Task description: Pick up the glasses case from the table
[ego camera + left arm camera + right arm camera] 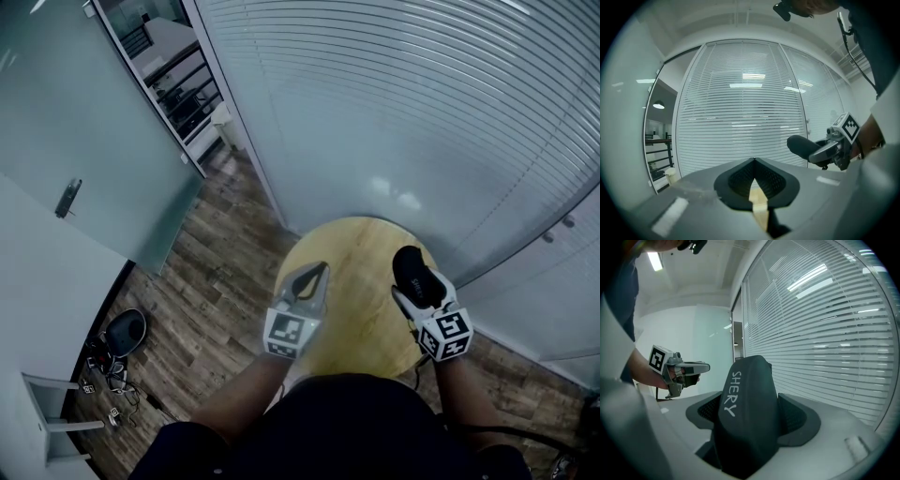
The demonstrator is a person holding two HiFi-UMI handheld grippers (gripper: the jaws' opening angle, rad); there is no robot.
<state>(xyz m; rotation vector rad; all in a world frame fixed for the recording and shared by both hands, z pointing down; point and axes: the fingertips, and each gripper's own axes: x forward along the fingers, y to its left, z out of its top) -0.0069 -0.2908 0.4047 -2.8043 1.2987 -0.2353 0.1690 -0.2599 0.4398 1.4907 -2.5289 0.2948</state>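
Observation:
The black glasses case [415, 272] hangs above the right side of the round wooden table [361, 319], with my right gripper [419, 289] shut on it. In the right gripper view the case [747, 418] fills the space between the two black pads [799, 416] and carries white lettering. My left gripper [317, 275] hovers over the table's left part, its jaws closed to a point with nothing in them. The left gripper view shows its own tips [753, 162] meeting, and the case [802, 145] held off to the right.
A curved glass wall with white blinds [403, 103] stands just behind the table. A glass door [84, 159] is at the left. On the wood floor at lower left lie a dark round object [124, 330] and cables. The person's body fills the bottom edge.

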